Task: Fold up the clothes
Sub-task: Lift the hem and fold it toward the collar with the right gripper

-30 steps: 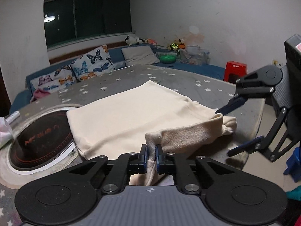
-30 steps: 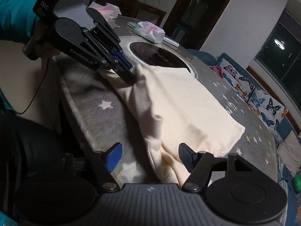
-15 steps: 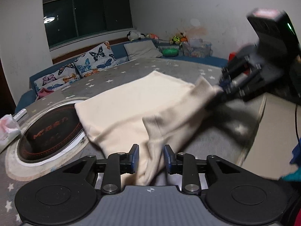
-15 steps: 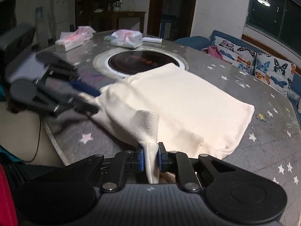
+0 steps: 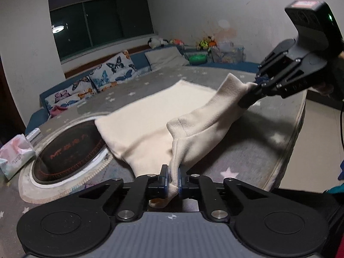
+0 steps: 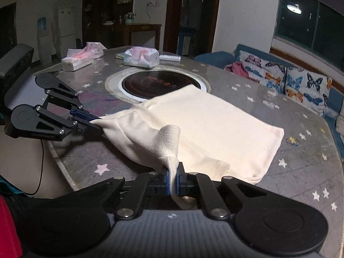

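Note:
A cream garment point(image 5: 154, 116) lies partly folded on the grey star-print table point(image 5: 253, 157). My left gripper point(image 5: 173, 178) is shut on one near corner of it, lifted off the table. My right gripper point(image 6: 172, 179) is shut on the other near corner. The near edge of the garment point(image 6: 215, 116) hangs stretched between the two grippers above the table. The right gripper shows in the left wrist view point(image 5: 255, 88); the left gripper shows in the right wrist view point(image 6: 94, 121).
A round black cooktop point(image 5: 68, 148) is set into the table beside the garment. Tissue packs point(image 6: 142, 57) lie beyond it. The table's edge point(image 5: 294, 133) is close on the near side. A couch with butterfly cushions point(image 5: 103, 75) stands behind.
Both grippers have closed on the garment's near corners and lifted them. The right gripper was open a second ago; the left opened briefly and shut again.

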Motion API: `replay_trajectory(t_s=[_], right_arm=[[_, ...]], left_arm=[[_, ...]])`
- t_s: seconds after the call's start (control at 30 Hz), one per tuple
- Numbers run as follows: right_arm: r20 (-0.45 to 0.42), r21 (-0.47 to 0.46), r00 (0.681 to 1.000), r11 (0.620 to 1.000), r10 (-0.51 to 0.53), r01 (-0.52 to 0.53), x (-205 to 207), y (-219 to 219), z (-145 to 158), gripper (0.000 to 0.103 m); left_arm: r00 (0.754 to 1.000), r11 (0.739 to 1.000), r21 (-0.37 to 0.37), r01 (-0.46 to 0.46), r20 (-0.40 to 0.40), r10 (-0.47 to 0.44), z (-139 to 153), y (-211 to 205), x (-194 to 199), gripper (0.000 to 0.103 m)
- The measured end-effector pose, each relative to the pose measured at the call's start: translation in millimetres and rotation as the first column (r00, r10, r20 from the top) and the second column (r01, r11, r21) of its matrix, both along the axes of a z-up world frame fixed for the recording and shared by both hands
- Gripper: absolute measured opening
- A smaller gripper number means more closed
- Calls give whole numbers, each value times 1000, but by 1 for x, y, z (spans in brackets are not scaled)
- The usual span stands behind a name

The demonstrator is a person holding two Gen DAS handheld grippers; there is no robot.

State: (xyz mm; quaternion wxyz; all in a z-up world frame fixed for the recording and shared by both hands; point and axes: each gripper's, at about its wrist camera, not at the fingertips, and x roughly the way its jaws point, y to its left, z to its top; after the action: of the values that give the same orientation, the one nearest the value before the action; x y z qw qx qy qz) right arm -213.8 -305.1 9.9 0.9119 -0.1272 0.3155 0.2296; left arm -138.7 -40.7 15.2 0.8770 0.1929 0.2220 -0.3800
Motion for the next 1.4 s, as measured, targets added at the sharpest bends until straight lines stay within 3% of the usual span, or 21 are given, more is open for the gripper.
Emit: replay_trajectory(t_s=[0.33, 0.5, 0.7, 0.93, 1.13, 1.27, 1.4], right_arm=[[50, -23, 997, 998, 54, -53, -64, 6, 42, 4], [59, -64, 995, 995, 78, -74, -74, 14, 55, 4], [69, -75, 996, 996, 47, -41, -33, 9, 59, 4], [51, -87, 999, 996, -6, 10, 34, -5, 52, 4], [-12, -75, 997, 994, -78, 77, 95, -23, 18, 4], [-47, -41, 986, 986, -161, 159, 122, -33, -12, 6], [-64, 3, 968, 970, -243, 244, 135, -43, -35, 19]], left_arm=[[999, 995, -90, 52, -6, -53, 45, 31, -56, 8], [998, 995, -85, 57, 19, -55, 53, 29, -50, 8], [998, 996, -84, 30, 51, -26, 58, 14, -6, 8], [999, 998, -62, -1, 50, 4, 55, -19, 73, 8], [998, 997, -35, -62, -8, 62, 21, -46, 139, 8], [994, 994, -21, -108, -32, 108, -1, -59, 159, 9], [989, 990, 3, -143, -30, 143, -14, -67, 169, 14]])
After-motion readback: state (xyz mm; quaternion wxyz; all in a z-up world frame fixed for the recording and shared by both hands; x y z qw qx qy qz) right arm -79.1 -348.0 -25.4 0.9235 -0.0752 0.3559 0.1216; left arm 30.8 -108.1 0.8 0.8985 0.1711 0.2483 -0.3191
